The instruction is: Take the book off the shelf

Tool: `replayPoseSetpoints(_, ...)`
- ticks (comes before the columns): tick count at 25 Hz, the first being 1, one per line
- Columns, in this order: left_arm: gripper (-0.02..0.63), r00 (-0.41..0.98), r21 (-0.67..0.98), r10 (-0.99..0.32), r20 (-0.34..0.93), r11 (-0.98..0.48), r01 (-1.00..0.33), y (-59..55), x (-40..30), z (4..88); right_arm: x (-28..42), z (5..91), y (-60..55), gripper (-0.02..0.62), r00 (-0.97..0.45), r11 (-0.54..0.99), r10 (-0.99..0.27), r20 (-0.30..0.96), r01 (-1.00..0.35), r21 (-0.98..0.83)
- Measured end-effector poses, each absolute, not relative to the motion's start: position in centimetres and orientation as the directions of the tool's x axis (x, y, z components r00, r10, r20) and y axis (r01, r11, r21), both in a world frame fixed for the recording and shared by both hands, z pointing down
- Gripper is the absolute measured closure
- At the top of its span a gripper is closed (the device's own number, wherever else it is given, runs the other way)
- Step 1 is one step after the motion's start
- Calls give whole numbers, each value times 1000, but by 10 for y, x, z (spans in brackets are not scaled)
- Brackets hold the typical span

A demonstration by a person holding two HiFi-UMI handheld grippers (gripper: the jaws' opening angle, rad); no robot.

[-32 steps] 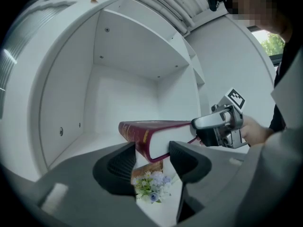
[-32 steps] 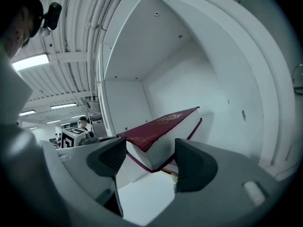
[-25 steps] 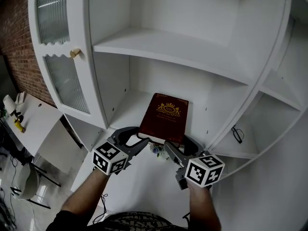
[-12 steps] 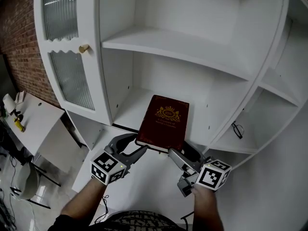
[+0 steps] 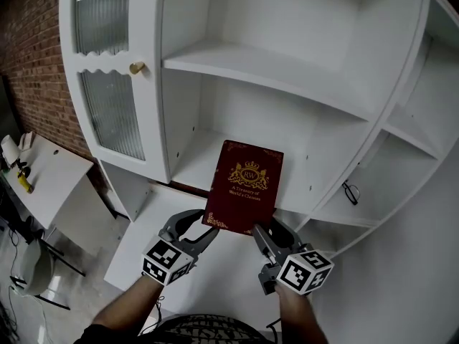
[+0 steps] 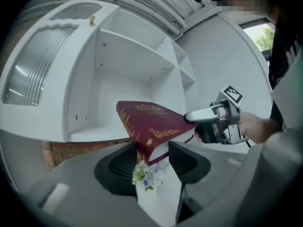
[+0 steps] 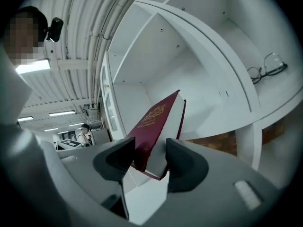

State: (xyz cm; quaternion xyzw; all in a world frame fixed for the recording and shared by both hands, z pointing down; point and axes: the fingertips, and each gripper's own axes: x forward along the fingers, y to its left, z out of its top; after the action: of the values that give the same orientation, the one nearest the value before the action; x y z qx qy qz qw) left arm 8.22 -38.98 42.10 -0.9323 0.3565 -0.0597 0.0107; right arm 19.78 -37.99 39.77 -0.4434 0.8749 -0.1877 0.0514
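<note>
Aloft in front of a white shelf unit (image 5: 265, 77), a maroon book (image 5: 245, 186) with a gold crest on its cover is held between two hand-held grippers, clear of the lower shelf (image 5: 192, 165) behind it. The book tilts with its cover facing up and toward the person, its far edge over the front of that open compartment.

The left gripper (image 5: 205, 225) has its jaws closed on the book's near left corner, at the spine side. Its own view shows that corner of the book (image 6: 151, 126) wedged between the jaws of the left gripper (image 6: 154, 157), with a small sprig of pale flowers (image 6: 144, 173) on something white just below.

The right gripper (image 5: 270, 229) clamps the near right corner. In its own view the jaws of the right gripper (image 7: 149, 162) press on the cover and the page block of the book (image 7: 158, 126).

At left, a ribbed-glass door (image 5: 107, 113) with a brass knob (image 5: 136, 67) stands beside the compartment. A pair of glasses (image 5: 350, 190) lies on a side shelf to the right, well apart from the book. A brick wall (image 5: 36, 56) runs along the far left.
</note>
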Motion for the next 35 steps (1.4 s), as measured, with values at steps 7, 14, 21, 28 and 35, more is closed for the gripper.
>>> replayPoseSetpoints(7, 397, 731, -92, -679, 74, -734, -673, -372, 71, 409, 186, 382, -358, 388, -584, 555, -811, 24, -782, -286)
replayPoseSetpoints(14, 397, 732, -151, -680, 48, -729, -668, -342, 45, 388, 161, 365, -328, 390, -585, 573, -810, -46, -770, -281)
replayPoseSetpoints(21, 397, 746, -171, -666, 11, -736, -655, -308, 16, 368, 132, 343, -291, 393, -562, 562, -824, -78, -791, -243)
replayPoseSetpoints(28, 397, 767, -218, -641, -29, -744, -631, -274, -10, 342, 105, 323, -257, 396, -549, 558, -829, -103, -804, -205)
replayPoseSetpoints(35, 397, 777, -241, -624, -83, -744, -623, -239, -31, 323, 85, 303, -219, 399, -528, 546, -837, -145, -825, -149)
